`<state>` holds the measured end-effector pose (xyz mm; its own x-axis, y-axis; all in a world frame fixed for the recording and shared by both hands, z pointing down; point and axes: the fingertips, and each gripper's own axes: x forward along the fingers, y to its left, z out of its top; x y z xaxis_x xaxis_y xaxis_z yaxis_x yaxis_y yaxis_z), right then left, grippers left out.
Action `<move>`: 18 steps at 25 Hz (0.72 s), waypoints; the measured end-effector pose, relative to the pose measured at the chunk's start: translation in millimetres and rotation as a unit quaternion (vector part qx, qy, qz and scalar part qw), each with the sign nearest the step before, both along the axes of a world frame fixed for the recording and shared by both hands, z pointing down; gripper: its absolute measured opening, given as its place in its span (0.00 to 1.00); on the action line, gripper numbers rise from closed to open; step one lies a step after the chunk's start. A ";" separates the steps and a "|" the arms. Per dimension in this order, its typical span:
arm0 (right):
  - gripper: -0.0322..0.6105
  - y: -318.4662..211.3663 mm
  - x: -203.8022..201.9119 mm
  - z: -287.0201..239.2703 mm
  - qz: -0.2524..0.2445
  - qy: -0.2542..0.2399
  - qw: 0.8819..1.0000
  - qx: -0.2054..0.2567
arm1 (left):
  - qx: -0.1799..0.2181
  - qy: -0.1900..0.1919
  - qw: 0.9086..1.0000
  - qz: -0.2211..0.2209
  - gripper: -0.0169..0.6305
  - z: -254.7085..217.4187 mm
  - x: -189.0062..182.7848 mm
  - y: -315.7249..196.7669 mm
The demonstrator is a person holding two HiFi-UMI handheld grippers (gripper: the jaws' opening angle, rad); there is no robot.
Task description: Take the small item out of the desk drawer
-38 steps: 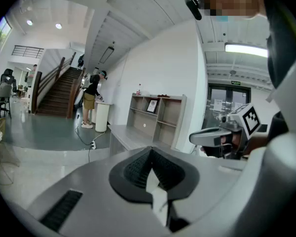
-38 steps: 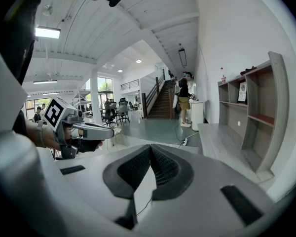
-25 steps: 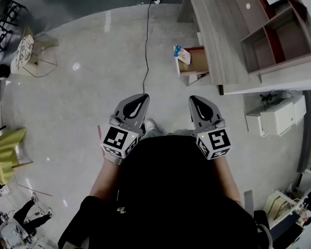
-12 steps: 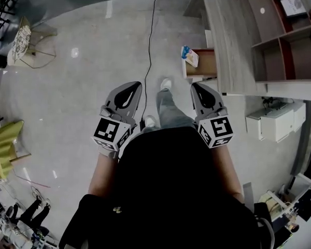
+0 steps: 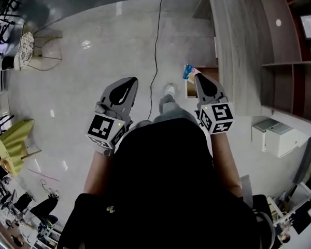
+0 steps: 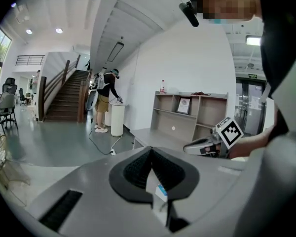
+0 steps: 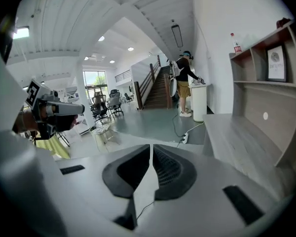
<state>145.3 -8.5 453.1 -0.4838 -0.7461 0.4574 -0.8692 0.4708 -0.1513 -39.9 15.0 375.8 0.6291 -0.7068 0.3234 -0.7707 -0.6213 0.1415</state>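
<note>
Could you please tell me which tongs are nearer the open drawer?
The right tongs, tips beside the drawer; the left tongs hang over floor, farther away.

Open: glossy grey floor (image 5: 83,87), 10 to 12 o'clock.
Blocking: long grey wood-grain bench (image 5: 238,45), 1 o'clock.
Underfoot: thin black cable (image 5: 156,40), 12 o'clock.

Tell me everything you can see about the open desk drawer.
The desk drawer looks like a wooden box with a brown inside. It stands open, pulled out sideways from the pale wood-grain desk over the floor. A small item, blue, pink and white, lies at its outer end. In the head view the shut right gripper overlaps much of the drawer, hiding the rest of the inside. Whether the gripper touches it cannot be told.
</note>
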 end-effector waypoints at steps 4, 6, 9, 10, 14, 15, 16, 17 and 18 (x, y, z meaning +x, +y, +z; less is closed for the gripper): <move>0.05 -33.2 14.0 26.0 0.001 0.010 0.999 -0.033 | -0.017 -0.006 1.000 0.002 0.04 1.6 18.1 -39.5; 0.08 -44.2 19.4 41.9 0.000 0.014 0.998 -0.058 | -0.017 -0.014 1.000 0.008 0.04 2.5 26.1 -54.9; 0.14 -53.6 24.3 69.7 0.000 0.024 0.995 -0.100 | -0.021 -0.020 1.000 0.012 0.04 4.7 32.0 -70.9; 0.15 -55.3 24.8 79.7 0.001 0.028 0.993 -0.113 | -0.020 -0.022 0.999 0.012 0.04 5.3 32.0 -74.6; 0.27 -58.7 23.5 119.7 0.005 0.035 0.986 -0.165 | -0.030 -0.031 0.999 0.009 0.04 12.5 24.5 -83.9; 0.31 -59.5 22.5 129.4 0.007 0.038 0.983 -0.177 | -0.033 -0.034 0.999 0.013 0.04 15.2 20.5 -86.1; 0.34 -60.1 21.6 138.8 0.011 0.042 0.981 -0.189 | -0.036 -0.035 0.999 0.015 0.04 17.5 16.1 -88.6; 0.36 -60.3 21.0 147.9 0.017 0.046 0.979 -0.200 | -0.040 -0.035 0.998 0.016 0.04 19.5 11.7 -91.4; 0.37 -60.3 20.6 156.7 0.023 0.050 0.976 -0.211 | -0.044 -0.034 0.998 0.017 0.04 21.1 7.5 -94.6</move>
